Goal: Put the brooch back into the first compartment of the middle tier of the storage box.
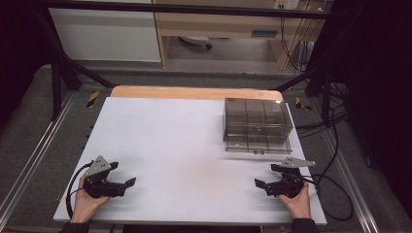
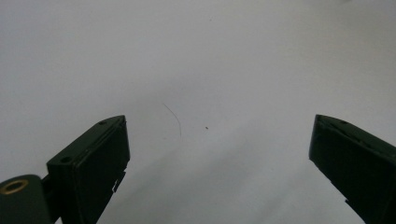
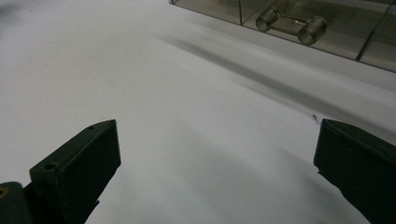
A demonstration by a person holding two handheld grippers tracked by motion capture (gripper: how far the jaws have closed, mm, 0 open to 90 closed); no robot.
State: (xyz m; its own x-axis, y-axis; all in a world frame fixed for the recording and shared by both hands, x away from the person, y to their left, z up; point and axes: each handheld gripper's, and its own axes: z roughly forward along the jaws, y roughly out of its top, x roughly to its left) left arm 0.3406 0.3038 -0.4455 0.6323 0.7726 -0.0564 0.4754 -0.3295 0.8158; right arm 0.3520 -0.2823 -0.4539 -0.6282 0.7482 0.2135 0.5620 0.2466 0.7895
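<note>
A smoky clear plastic drawer box point(image 1: 256, 124) stands at the back right of the white table point(image 1: 170, 145); its handled front point(image 3: 289, 23) crosses the top of the right gripper view. My left gripper point(image 1: 122, 174) rests near the front left corner, held by a hand, jaws wide apart with nothing between them point(image 2: 219, 140). My right gripper point(image 1: 266, 175) lies near the front right, just in front of the box, also open and empty point(image 3: 217, 140).
A wooden strip point(image 1: 194, 92) edges the table's far side. Black cables point(image 1: 335, 189) trail off the right edge. Metal frame rails point(image 1: 29, 160) flank the table, and cabinets point(image 1: 218, 29) stand on the floor beyond.
</note>
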